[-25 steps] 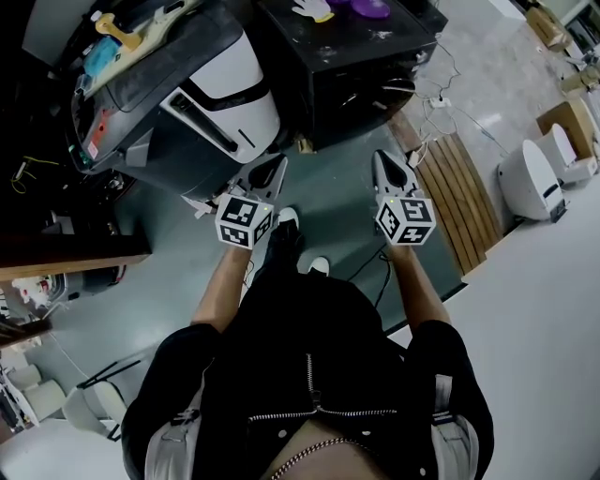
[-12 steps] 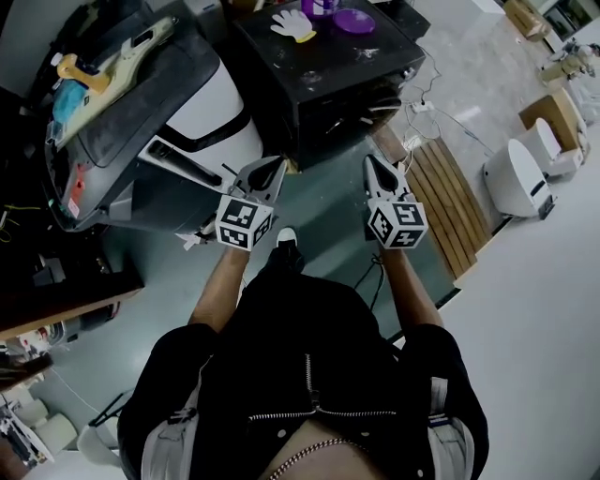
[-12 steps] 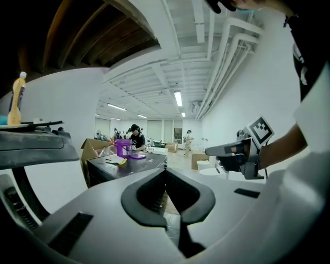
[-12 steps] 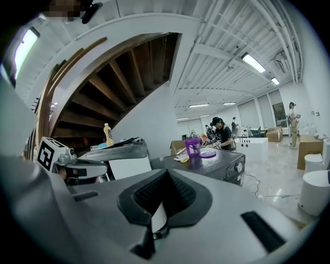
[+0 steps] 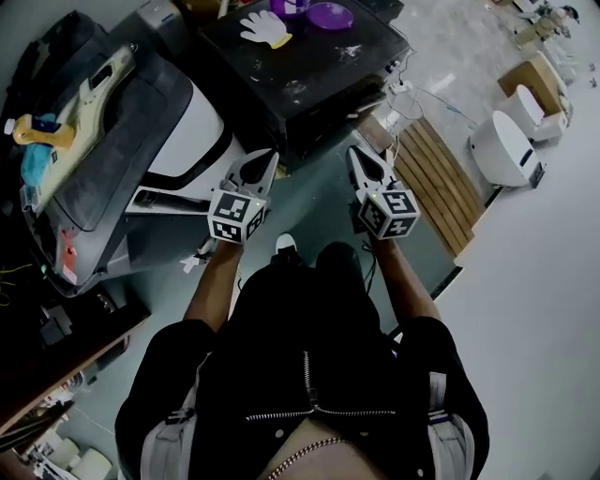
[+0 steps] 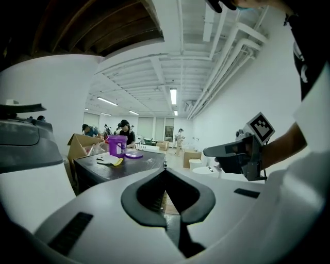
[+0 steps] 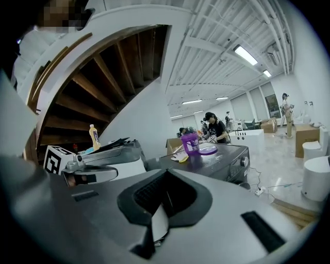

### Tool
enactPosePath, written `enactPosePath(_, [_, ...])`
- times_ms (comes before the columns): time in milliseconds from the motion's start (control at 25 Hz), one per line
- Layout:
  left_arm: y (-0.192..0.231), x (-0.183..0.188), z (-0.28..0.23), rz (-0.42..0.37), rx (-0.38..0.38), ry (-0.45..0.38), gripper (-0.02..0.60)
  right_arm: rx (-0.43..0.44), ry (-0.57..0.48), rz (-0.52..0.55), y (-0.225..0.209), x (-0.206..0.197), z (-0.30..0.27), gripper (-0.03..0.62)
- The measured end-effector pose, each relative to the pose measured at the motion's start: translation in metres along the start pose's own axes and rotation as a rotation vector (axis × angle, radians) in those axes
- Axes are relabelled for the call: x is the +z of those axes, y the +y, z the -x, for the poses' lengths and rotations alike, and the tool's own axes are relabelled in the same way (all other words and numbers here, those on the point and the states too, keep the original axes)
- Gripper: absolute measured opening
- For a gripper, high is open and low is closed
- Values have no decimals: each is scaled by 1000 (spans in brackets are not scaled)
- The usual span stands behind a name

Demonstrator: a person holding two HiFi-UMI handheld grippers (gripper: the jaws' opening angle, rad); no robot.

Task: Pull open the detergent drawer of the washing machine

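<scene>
Left gripper (image 5: 269, 155), grey with marker cube: was held out forward, tilted slightly down; fingers were pressed together, empty.
Right gripper (image 5: 356, 152): was held alongside; fingers were closed, empty.

The person wears a black jacket (image 5: 281, 328) with a silver zip (image 5: 314, 398) and pale grey sleeves (image 5: 169, 441). The left tongs (image 5: 271, 155) and right tongs (image 5: 355, 151) are grey and pointed, each bearing a white cube (image 5: 234, 217) with black markers.

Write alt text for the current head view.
A person holds the left gripper and right gripper, both shut and empty, above a green floor, short of a black machine with a white glove on top.
</scene>
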State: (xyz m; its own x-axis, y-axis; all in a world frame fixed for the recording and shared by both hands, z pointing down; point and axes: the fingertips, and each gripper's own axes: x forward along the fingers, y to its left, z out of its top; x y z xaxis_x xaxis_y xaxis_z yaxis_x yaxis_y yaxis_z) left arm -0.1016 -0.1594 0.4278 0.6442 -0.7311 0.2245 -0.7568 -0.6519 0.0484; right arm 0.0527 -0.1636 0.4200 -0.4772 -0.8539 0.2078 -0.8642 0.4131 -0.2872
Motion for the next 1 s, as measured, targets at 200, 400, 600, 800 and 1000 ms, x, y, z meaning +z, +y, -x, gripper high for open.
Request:
enactPosePath(200, [8,2,-24,3,-44,10,18,-15,-40,-42,-7,3,-12,-3])
enactPosePath(400, [16,2,-50,10,-58,28,18,-51,61,-20,-27,-14,-29,-3])
enactPosePath(600, [20,-1,-68,21,-59,49,18,-25,69,-30,-39,-16,-42,1])
enactPosePath(800, [22,-20,-81,42,-51,91,18,-1,121,-98,-53,-43,-57,5])
enactPosePath(1000, [27,-40,-93,66,-32,125,18,58,153,-246,-59,-75,-77,6])
